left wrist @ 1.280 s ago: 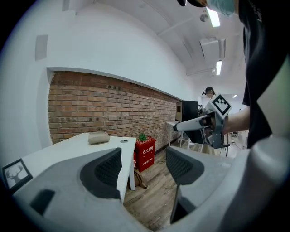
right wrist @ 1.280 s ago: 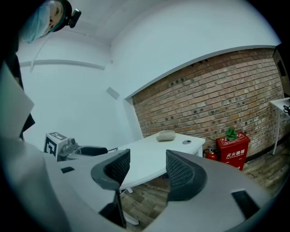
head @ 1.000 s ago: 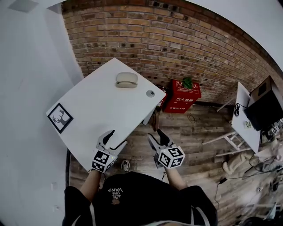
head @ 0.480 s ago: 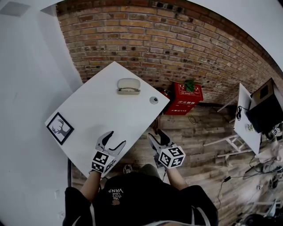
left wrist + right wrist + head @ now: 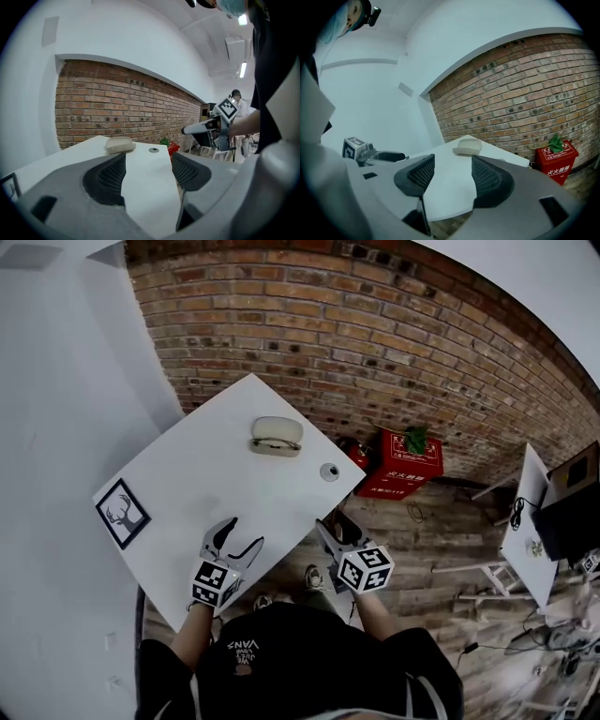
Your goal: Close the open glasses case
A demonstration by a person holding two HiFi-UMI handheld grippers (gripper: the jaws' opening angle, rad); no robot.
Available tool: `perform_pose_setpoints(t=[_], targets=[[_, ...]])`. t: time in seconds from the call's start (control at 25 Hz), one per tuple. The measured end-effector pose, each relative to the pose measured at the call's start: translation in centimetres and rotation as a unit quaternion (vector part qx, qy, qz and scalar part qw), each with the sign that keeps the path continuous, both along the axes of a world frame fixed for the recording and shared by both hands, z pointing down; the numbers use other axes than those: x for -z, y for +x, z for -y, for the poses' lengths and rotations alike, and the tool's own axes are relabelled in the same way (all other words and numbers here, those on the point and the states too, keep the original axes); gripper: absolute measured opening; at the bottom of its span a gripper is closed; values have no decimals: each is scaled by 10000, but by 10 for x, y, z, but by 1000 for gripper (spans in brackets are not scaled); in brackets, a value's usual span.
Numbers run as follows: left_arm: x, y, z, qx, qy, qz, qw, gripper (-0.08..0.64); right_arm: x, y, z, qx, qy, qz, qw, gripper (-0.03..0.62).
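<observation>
Fingers [image 5: 110, 176] of left gripper [image 5: 247, 531] and right gripper [image 5: 333, 524] stand apart, touching nothing.

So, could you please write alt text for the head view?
From above, a person holds the left gripper and right gripper, both open and empty, near a white table; a beige glasses case lies at its far side, untouched, before a brick wall.

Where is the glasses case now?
In the head view the glasses case sits near the far corner of the white table, by the brick wall, up-left of a small round disc.
</observation>
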State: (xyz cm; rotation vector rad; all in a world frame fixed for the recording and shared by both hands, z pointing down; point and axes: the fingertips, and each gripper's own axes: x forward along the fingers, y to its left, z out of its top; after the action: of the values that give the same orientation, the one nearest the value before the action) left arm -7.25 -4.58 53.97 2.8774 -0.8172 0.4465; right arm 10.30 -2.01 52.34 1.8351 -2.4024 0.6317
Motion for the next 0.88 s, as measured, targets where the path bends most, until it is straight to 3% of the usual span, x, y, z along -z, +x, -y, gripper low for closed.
perform_pose_setpoints(t=[0.36,0.64,0.88], targets=[[3,49,37,826,-14,44,9966,304,-1,54,63,817,-71,4,9966,229],[5,74,52,1444,68,145,9894,304,-2,84,102,1426,-56,-40,9898,221],[9,85,67,1595,168,290,9866,304,-6,93,135,1590,-55,34,9873,213]])
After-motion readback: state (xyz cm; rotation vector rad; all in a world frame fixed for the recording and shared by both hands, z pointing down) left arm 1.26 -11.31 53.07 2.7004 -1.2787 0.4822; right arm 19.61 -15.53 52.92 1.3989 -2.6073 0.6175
